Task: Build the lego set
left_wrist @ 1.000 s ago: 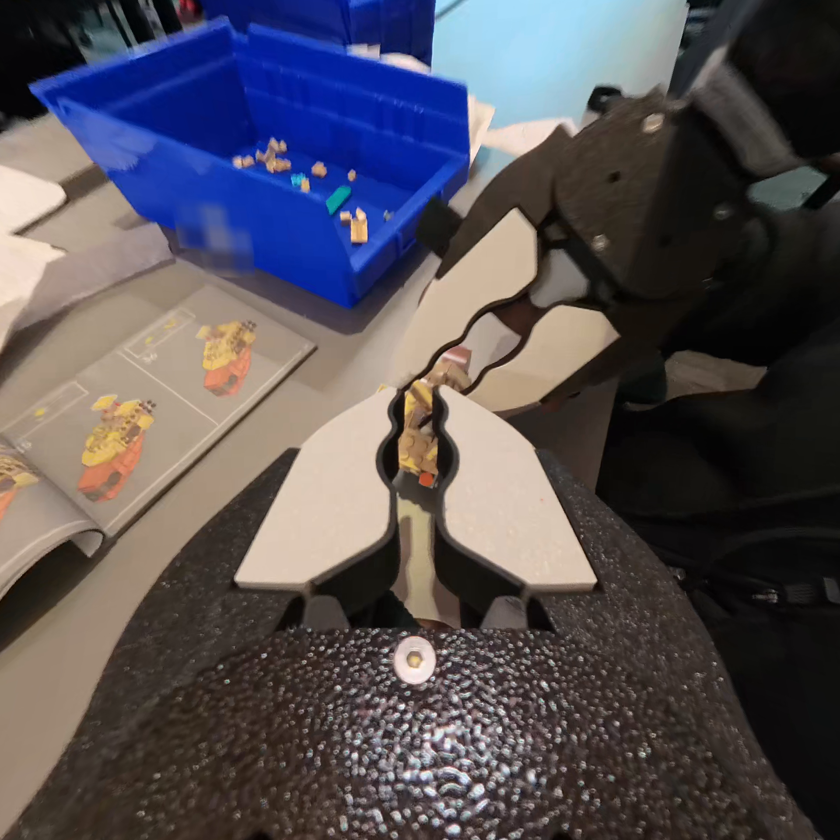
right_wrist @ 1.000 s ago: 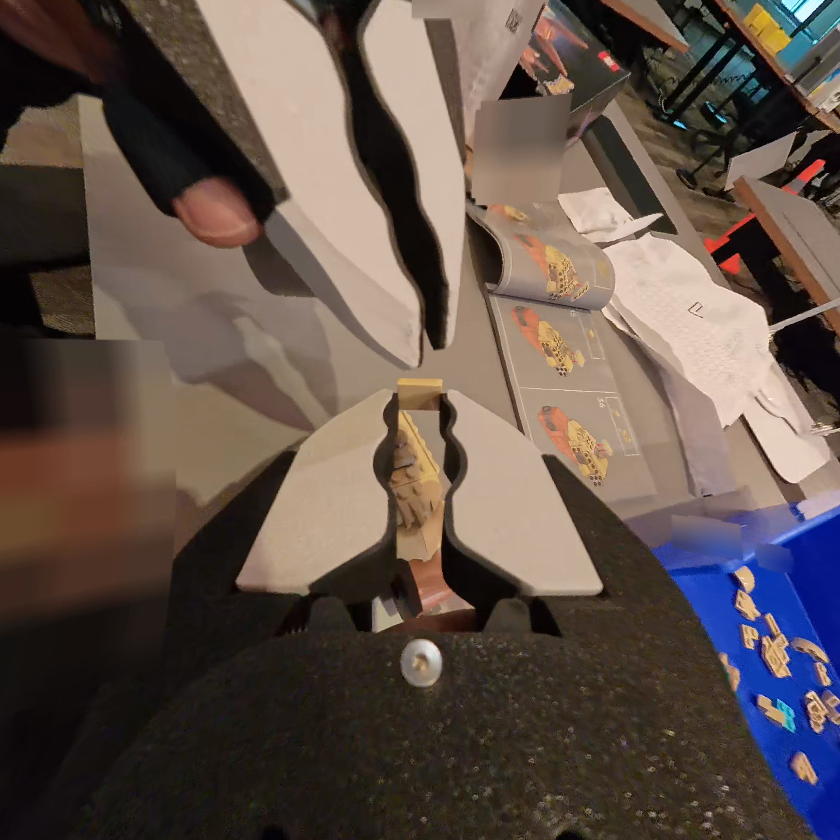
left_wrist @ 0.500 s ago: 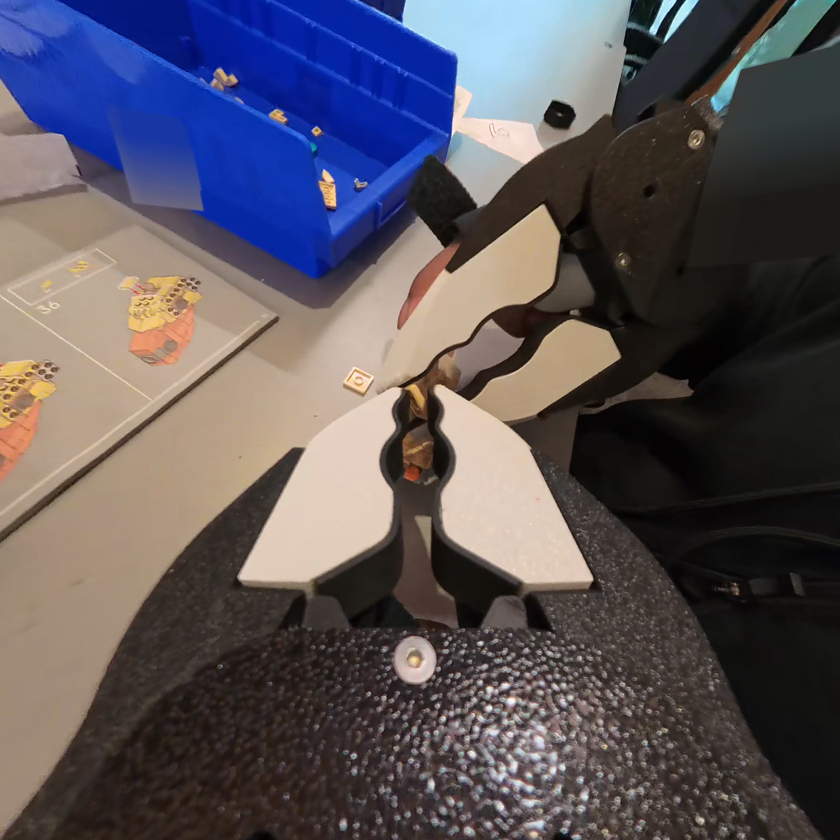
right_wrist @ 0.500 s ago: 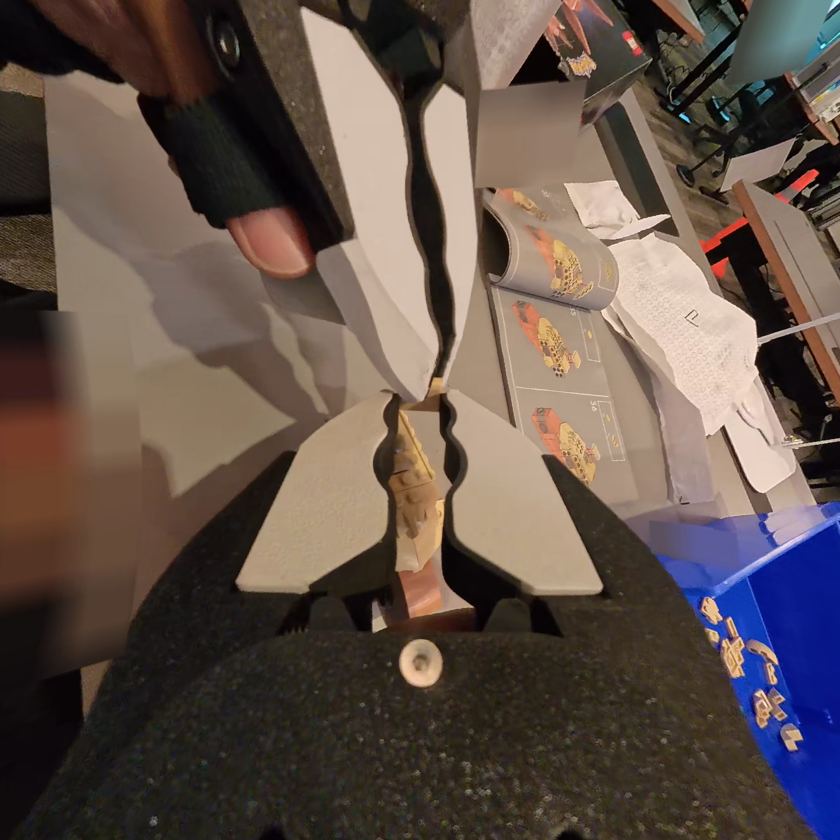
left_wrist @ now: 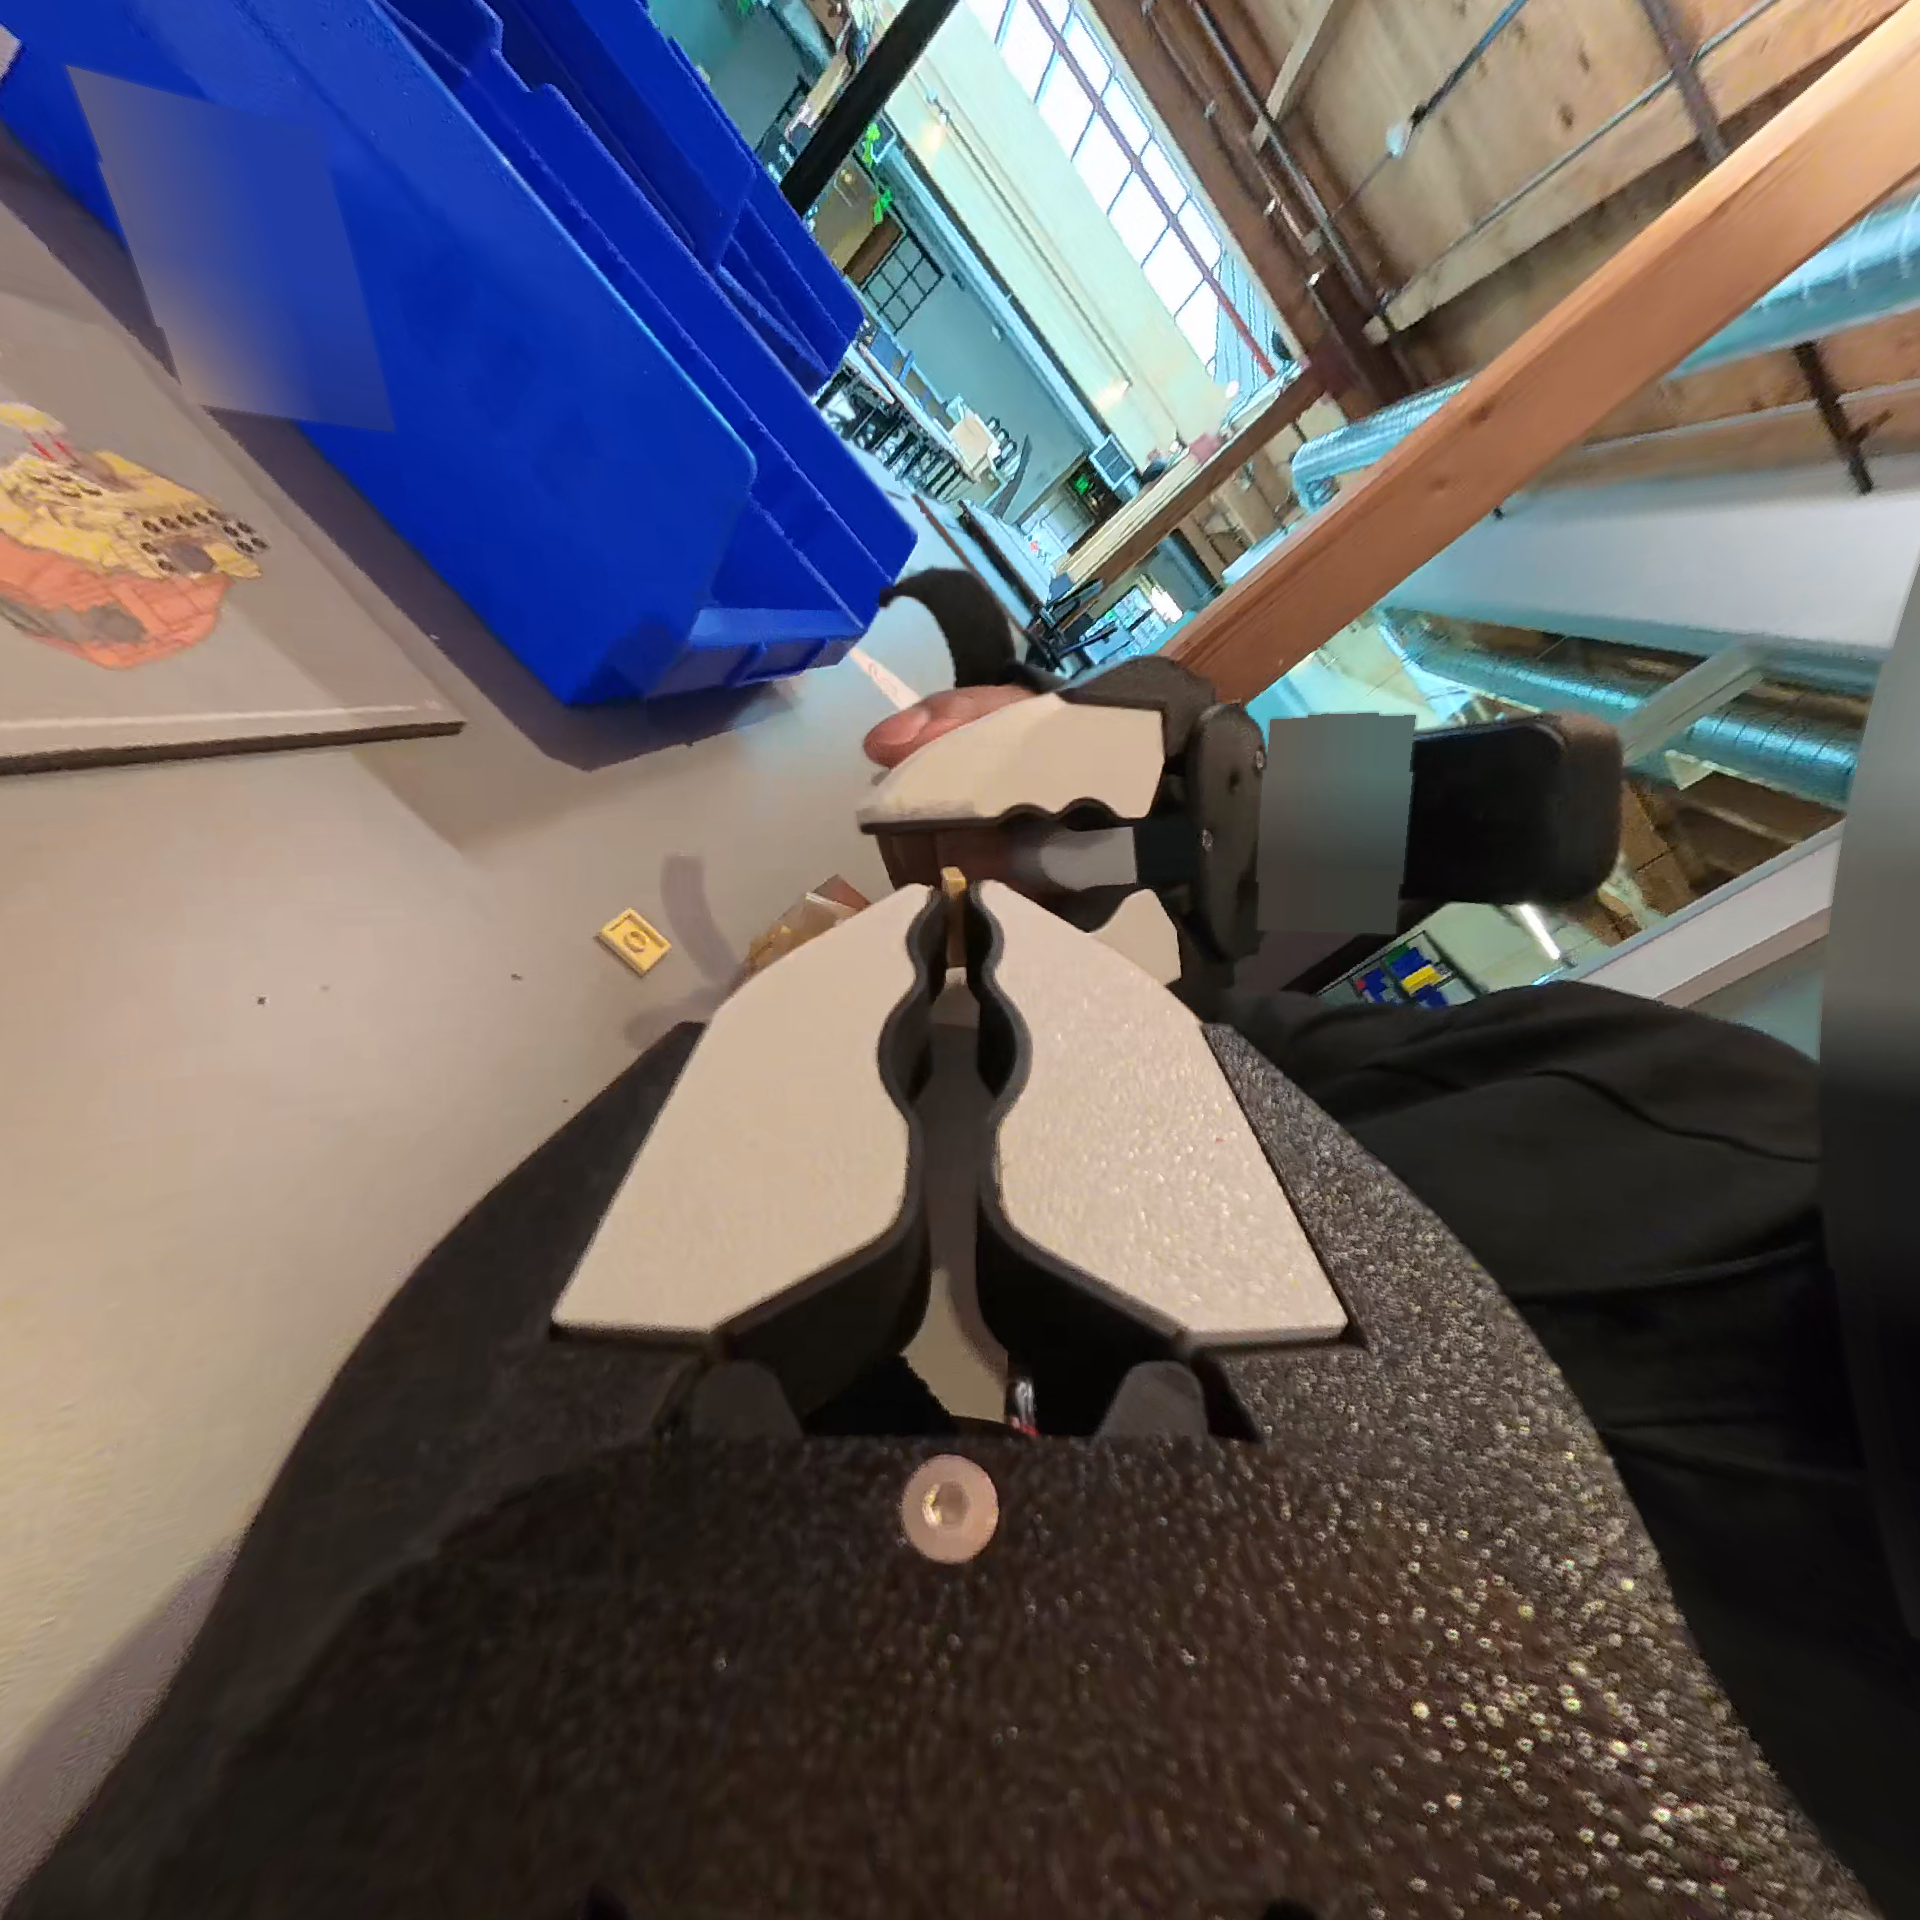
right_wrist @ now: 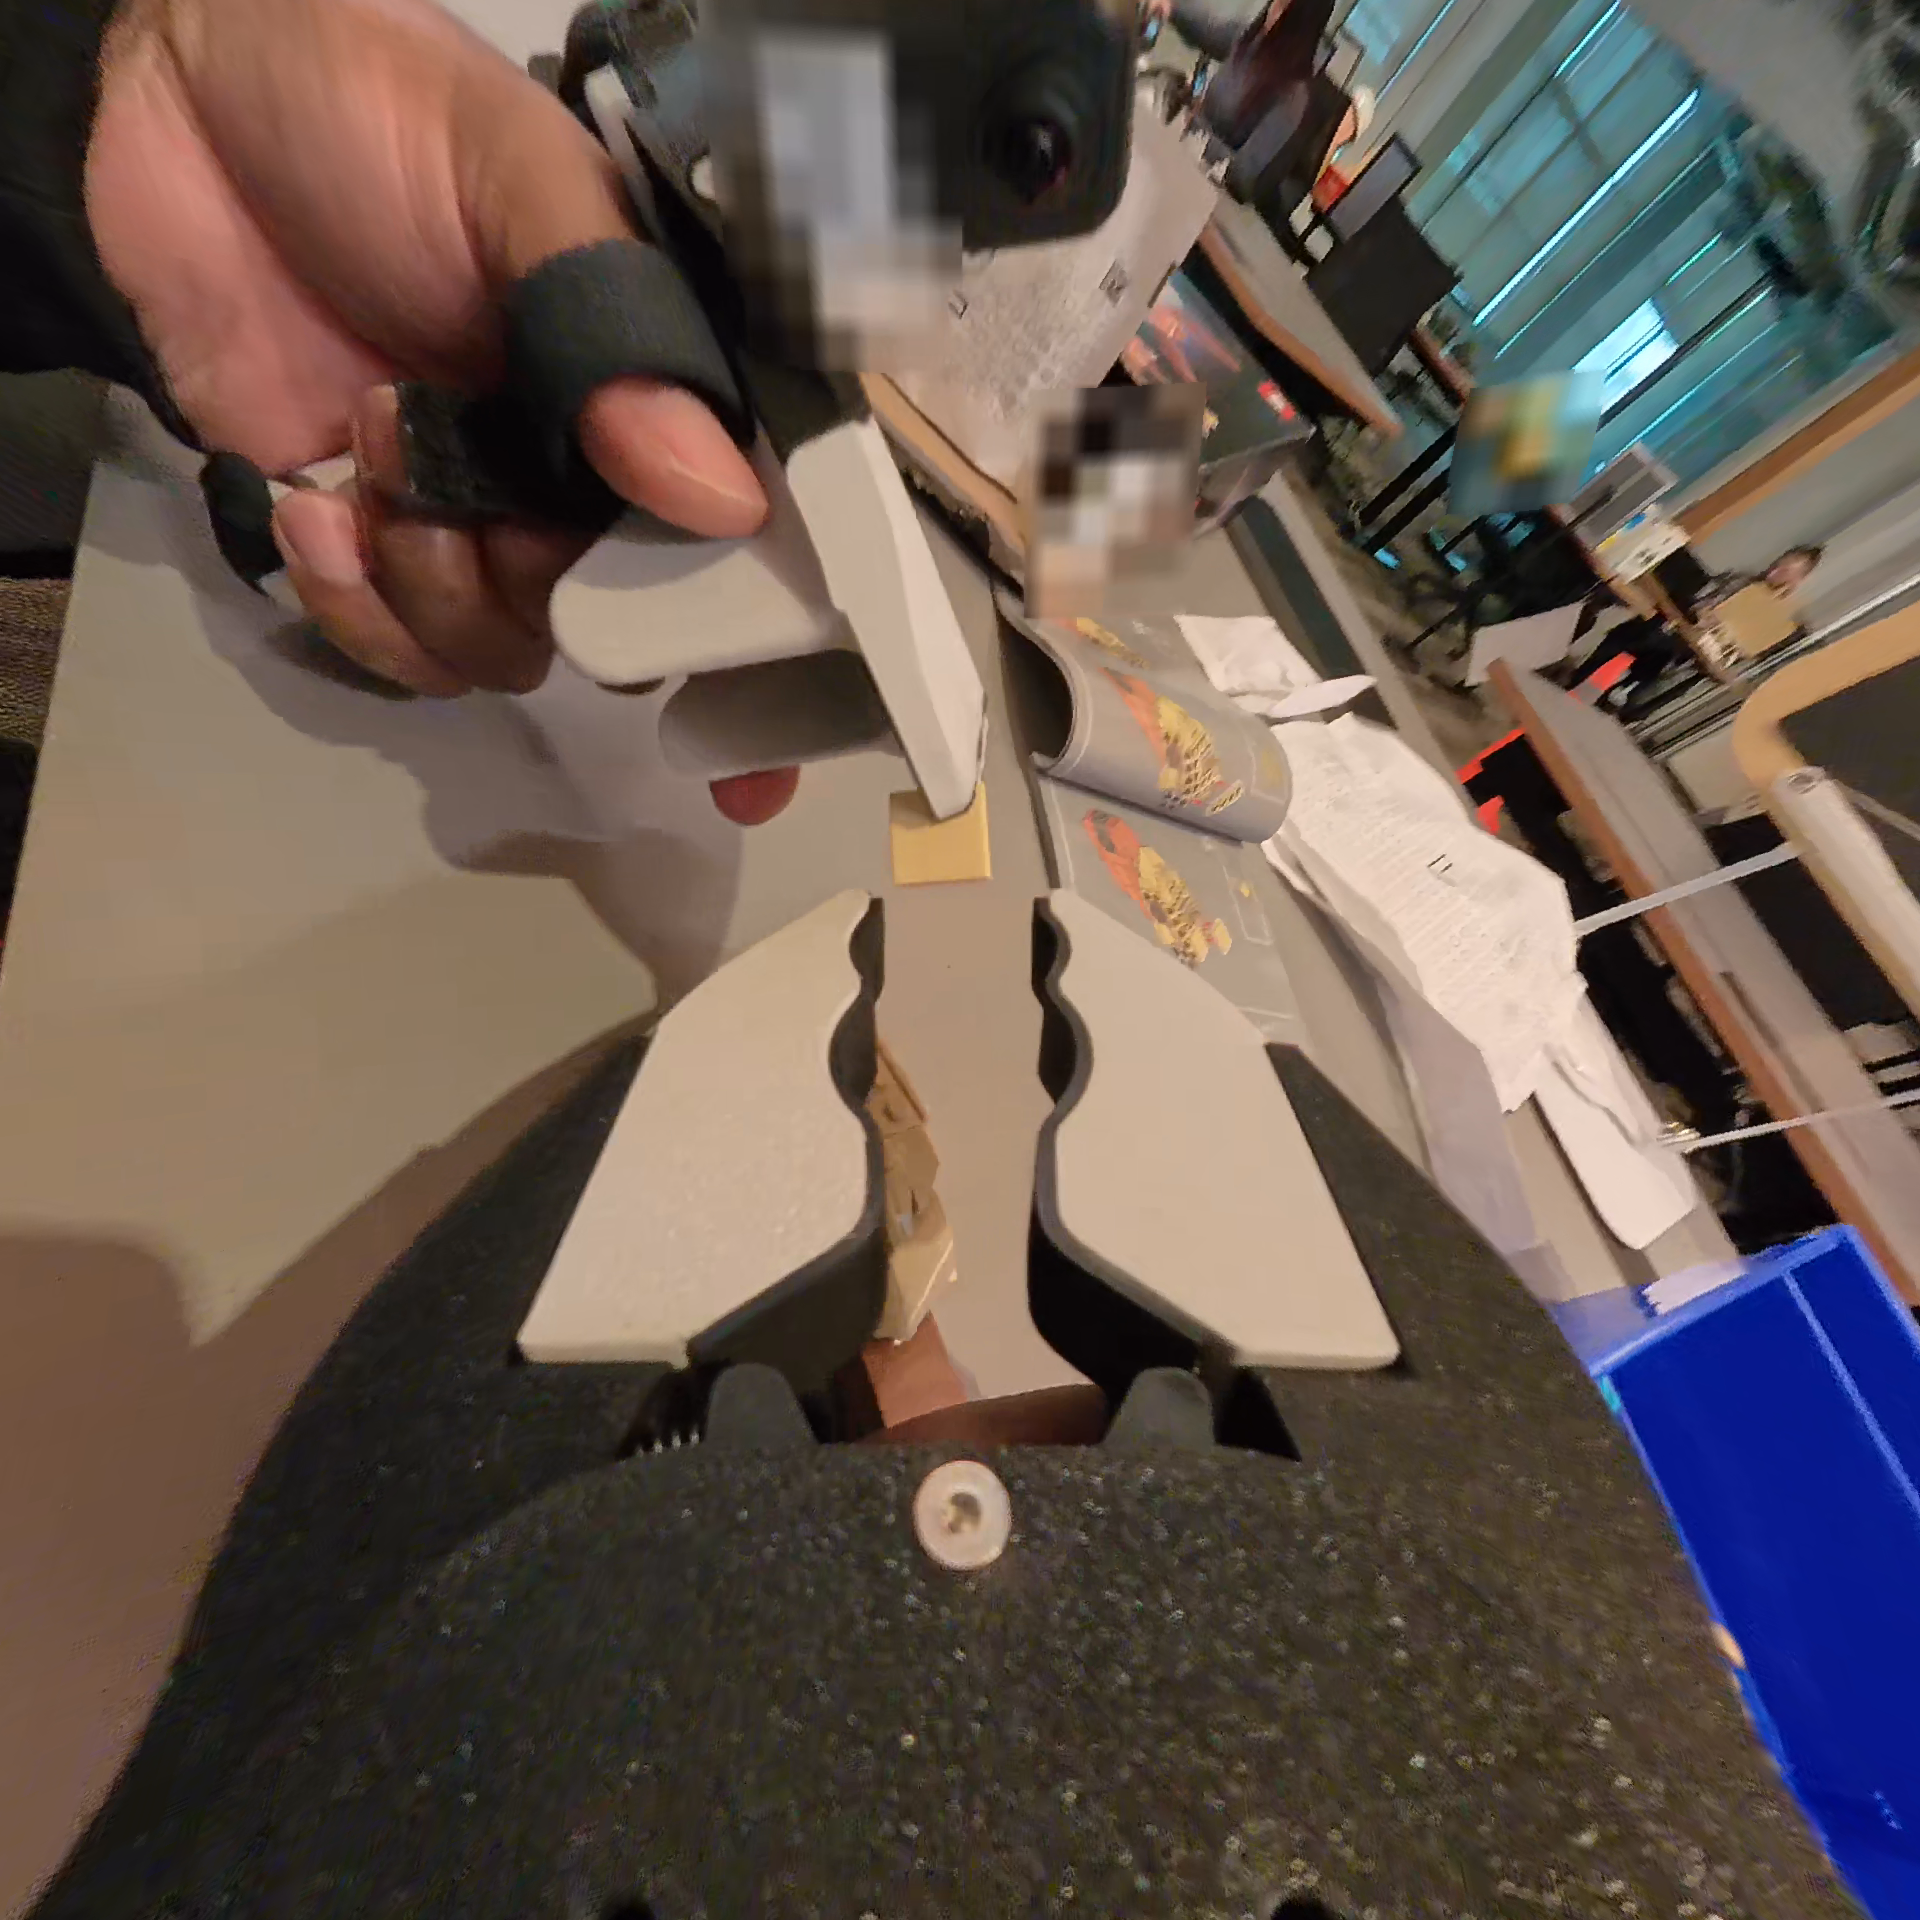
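Note:
My left gripper [left_wrist: 948, 902] is shut on a thin tan tile [left_wrist: 952, 883], seen edge-on at its tips. In the right wrist view the left gripper [right_wrist: 951, 795] comes in from the top, pinching the flat tan tile [right_wrist: 940, 852] by its upper edge just above the table. My right gripper [right_wrist: 956, 914] is open, and a tan Lego assembly [right_wrist: 909, 1195] lies against its left finger. In the left wrist view the right gripper [left_wrist: 997, 831] sits just beyond my left tips, with the tan assembly [left_wrist: 800, 925] below it at the table.
An open instruction booklet [left_wrist: 156, 623] [right_wrist: 1153, 758] lies on the grey table [left_wrist: 312, 1039]. Blue bins [left_wrist: 520, 416] [right_wrist: 1766, 1507] stand beside it. A small yellow tile [left_wrist: 632, 940] lies loose on the table. Crumpled white paper [right_wrist: 1455, 935] lies past the booklet. Left and right tips are no more than a few centimetres apart.
My right gripper has opened off the tan assembly it was gripping. My left gripper now holds only the tan tile, a little apart from the right tips. Both views have tilted upward.

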`<state>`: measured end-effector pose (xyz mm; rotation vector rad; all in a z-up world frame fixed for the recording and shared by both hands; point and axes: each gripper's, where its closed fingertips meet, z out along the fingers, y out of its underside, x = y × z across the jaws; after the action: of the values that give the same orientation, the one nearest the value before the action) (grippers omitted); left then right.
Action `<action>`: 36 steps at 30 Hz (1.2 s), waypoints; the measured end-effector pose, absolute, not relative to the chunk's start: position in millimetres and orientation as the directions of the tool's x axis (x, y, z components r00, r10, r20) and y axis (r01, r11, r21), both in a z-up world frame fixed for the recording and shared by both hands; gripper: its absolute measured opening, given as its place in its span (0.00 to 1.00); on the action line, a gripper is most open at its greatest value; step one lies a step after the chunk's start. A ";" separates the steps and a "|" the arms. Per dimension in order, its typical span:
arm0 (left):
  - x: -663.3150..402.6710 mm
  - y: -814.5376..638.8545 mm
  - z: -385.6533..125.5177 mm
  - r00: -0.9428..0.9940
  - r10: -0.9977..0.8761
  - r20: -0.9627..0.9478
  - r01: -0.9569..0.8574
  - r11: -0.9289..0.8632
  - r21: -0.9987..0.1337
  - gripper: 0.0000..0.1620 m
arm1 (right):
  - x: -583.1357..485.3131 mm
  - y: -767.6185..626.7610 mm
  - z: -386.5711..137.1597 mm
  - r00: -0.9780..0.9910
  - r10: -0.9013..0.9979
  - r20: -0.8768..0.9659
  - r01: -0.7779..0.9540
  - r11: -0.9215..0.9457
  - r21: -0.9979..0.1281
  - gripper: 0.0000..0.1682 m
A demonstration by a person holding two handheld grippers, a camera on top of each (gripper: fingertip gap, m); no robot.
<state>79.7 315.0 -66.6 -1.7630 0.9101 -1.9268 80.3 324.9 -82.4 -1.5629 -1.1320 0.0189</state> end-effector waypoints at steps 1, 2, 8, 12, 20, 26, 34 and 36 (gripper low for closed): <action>80.2 315.0 -66.6 -0.147 -0.651 0.744 -0.142 -0.731 -0.668 0.02 | 78.4 323.3 -79.7 0.528 0.649 0.547 0.630 0.133 -0.765 0.15; 80.7 314.9 -66.6 -0.148 -0.644 0.750 -0.136 -0.738 -0.661 0.02 | 76.2 321.4 -77.8 0.520 0.653 0.551 0.625 0.148 -0.766 0.15; 82.2 308.7 -65.7 -0.183 -0.618 0.764 -0.135 -0.755 -0.642 0.02 | 72.9 318.4 -77.1 0.498 0.664 0.557 0.627 0.168 -0.761 0.10; 80.1 306.4 -75.7 -0.146 -0.741 0.656 -0.178 -0.633 -0.754 0.04 | 72.0 314.4 -85.3 0.475 0.726 0.496 0.622 0.121 -0.773 0.10; 68.5 305.9 -85.7 -0.113 -0.993 0.015 -0.268 0.016 -0.963 0.10 | 75.1 312.4 -97.7 0.446 0.805 0.392 0.650 0.010 -0.760 0.10; 65.8 308.1 -86.3 -0.131 -0.991 -0.030 -0.273 0.066 -0.960 0.09 | 73.9 310.5 -107.6 0.431 0.822 0.372 0.671 -0.017 -0.741 0.10; 64.5 308.6 -86.9 -0.142 -0.987 -0.072 -0.279 0.110 -0.954 0.09 | 73.7 309.0 -111.0 0.423 0.834 0.354 0.677 -0.031 -0.735 0.10; 65.0 306.8 -87.2 -0.155 -0.984 -0.092 -0.278 0.132 -0.951 0.09 | 73.4 308.7 -111.2 0.422 0.836 0.352 0.677 -0.032 -0.736 0.10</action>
<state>65.0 306.8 -87.2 -1.2614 1.5804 -1.0729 73.4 308.7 -111.2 -1.7623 -1.3116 0.2185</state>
